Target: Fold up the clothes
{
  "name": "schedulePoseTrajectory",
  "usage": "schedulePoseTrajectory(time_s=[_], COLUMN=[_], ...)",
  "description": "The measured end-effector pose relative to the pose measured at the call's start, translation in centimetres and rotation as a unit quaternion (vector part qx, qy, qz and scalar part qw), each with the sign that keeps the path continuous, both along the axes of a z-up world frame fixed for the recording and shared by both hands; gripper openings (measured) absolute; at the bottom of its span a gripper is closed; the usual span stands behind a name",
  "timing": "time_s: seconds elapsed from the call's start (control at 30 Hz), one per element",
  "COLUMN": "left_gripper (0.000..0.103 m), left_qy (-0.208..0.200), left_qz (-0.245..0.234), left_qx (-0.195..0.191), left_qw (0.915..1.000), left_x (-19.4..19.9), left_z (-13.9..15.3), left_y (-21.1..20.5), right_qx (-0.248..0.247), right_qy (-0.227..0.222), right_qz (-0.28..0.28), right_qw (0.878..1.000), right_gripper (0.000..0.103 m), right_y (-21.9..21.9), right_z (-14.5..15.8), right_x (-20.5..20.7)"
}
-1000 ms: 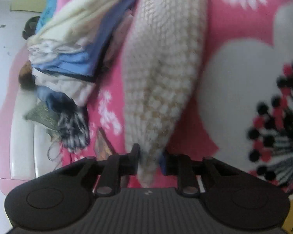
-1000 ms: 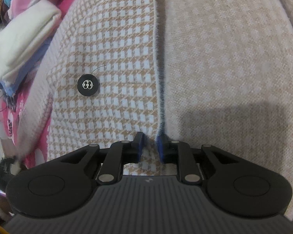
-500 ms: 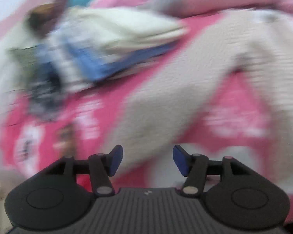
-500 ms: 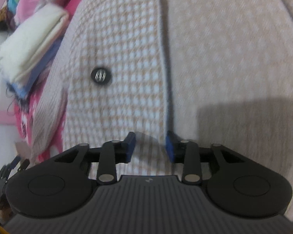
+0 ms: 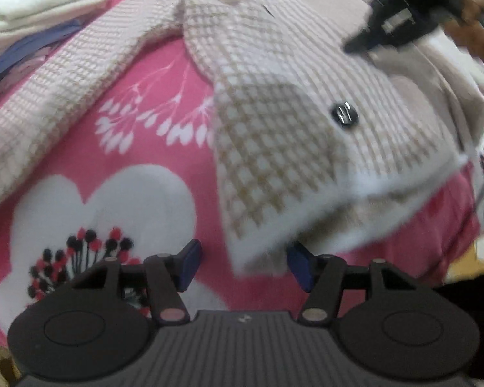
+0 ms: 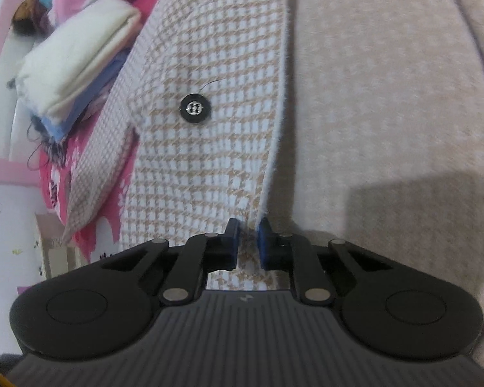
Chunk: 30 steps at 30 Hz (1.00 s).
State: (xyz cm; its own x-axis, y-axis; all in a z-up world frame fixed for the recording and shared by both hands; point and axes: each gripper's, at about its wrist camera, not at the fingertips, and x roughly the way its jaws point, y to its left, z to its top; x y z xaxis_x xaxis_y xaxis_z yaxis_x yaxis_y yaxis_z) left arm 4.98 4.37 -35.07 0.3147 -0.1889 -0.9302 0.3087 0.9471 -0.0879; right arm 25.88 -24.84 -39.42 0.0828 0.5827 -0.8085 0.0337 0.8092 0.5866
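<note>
Both tools work on one garment, a beige checked cardigan [image 5: 274, 103] that lies spread on a bed with a pink flowered sheet [image 5: 151, 148]. Its body fills the right wrist view, and one sleeve [image 5: 58, 84] stretches away toward a pile of folded clothes [image 5: 32, 9] at the far edge of the bed.

The biggest risk is at the right tool [image 6: 248, 242]. Its jaws are closing on the front edge of the cardigan, where the checked side meets the plain inner side, and only a thin strip of cloth sits between the blue pads. If the pinch takes one layer only, or too little of the edge, I think the soft knit can slip out as soon as it is lifted, and the fold will come out crooked.

The left tool [image 5: 242, 267] is spread and holds nothing. A lower corner of the cardigan hangs just above its gap, but the pads do not press it. If it closes too early, it may catch the sheet together with the knit, and then the sheet will be dragged.

The loose sleeve may be trapped under the body when the fold is made.

The smallest thing is the black button [image 6: 195, 108], with a loose thread; a pull there can open the front
</note>
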Motion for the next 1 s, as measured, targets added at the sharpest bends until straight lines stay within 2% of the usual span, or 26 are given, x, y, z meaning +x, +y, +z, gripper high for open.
schedulePoseTrajectory(time_s=[0.07, 0.13, 0.17, 0.2, 0.23, 0.37, 0.5, 0.53, 0.57, 0.6, 0.63, 0.67, 0.77, 0.8, 0.83, 0.87, 0.93, 0.97, 1.0], left_gripper=[0.060, 0.060, 0.057, 0.055, 0.055, 0.056, 0.056, 0.049, 0.036, 0.030, 0.014, 0.008, 0.007, 0.007, 0.007, 0.008, 0.013, 0.022, 0.027], left_qy=[-0.003, -0.010, -0.013, -0.017, -0.021, -0.044, -0.056, -0.060, -0.065, -0.072, -0.080, -0.093, -0.158, -0.181, -0.192, -0.190, -0.147, -0.121, -0.094], left_qz=[0.008, 0.013, 0.016, 0.019, 0.022, 0.021, 0.011, 0.007, 0.003, 0.000, -0.003, -0.007, -0.029, -0.040, -0.049, -0.060, -0.076, -0.081, -0.083], left_qx=[0.000, 0.000, 0.000, -0.001, -0.002, -0.008, 0.003, 0.012, 0.021, 0.034, 0.053, 0.074, 0.149, 0.164, 0.168, 0.161, 0.099, 0.065, 0.038], left_qw=[1.0000, 0.9999, 0.9998, 0.9997, 0.9995, 0.9988, 0.9984, 0.9981, 0.9976, 0.9968, 0.9954, 0.9929, 0.9757, 0.9689, 0.9656, 0.9667, 0.9812, 0.9872, 0.9913], left_x=[0.3, 0.6, 0.6, 0.6, 0.7, 1.0, 1.6, 1.6, 1.6, 1.4, 1.1, 0.6, -1.3, -2.2, -2.9, -3.5, -3.9, -3.9, -3.8], left_z=[-0.1, 0.0, 0.1, 0.4, 0.6, 1.3, 0.7, 0.7, 0.8, 1.0, 1.3, 1.8, 4.8, 6.0, 6.9, 7.6, 7.5, 7.2, 6.7], left_y=[-0.1, 0.1, 0.0, -0.2, -0.3, -1.6, -3.7, -4.3, -4.7, -5.0, -5.3, -5.6, -6.5, -6.8, -7.0, -7.2, -7.3, -7.2, -7.0], right_qx=[0.010, 0.011, 0.010, 0.007, 0.003, 0.001, -0.011, -0.011, -0.009, -0.007, -0.005, 0.000, 0.015, 0.016, 0.016, 0.017, -0.004, -0.025, -0.051], right_qy=[0.016, 0.015, 0.009, 0.001, -0.006, -0.043, -0.047, -0.047, -0.048, -0.050, -0.052, -0.054, -0.063, -0.066, -0.068, -0.071, -0.068, -0.068, -0.063], right_qz=[0.001, 0.021, 0.038, 0.052, 0.066, 0.045, -0.019, -0.033, -0.040, -0.041, -0.042, -0.040, -0.030, -0.024, -0.018, -0.013, 0.006, 0.020, 0.032], right_qw=[1.000, 1.000, 0.999, 0.999, 0.998, 0.998, 0.999, 0.998, 0.998, 0.998, 0.998, 0.998, 0.997, 0.997, 0.997, 0.997, 0.998, 0.997, 0.996], right_gripper=[0.017, 0.029, 0.029, 0.025, 0.009, 0.008, 0.007, 0.007, 0.007, 0.007, 0.007, 0.007, 0.007, 0.006, 0.006, 0.006, 0.006, 0.006, 0.006], right_y=[-0.1, 1.2, 2.2, 3.0, 3.7, 2.2, -1.8, -2.3, -2.9, -2.8, -2.7, -2.7, -2.2, -2.4, -2.8, -3.1, -3.6, -3.4, -3.2], right_z=[-0.6, -0.9, -0.9, -0.7, -0.4, 2.1, 3.1, 3.2, 3.2, 3.3, 3.3, 3.4, 4.2, 4.5, 4.9, 5.2, 4.8, 4.2, 3.4], right_x=[0.1, 0.1, 0.1, 0.1, 0.1, 0.0, 0.5, 0.6, 0.7, 0.8, 0.9, 0.8, 0.6, 0.5, 0.3, 0.1, 0.0, 0.1, 0.3])
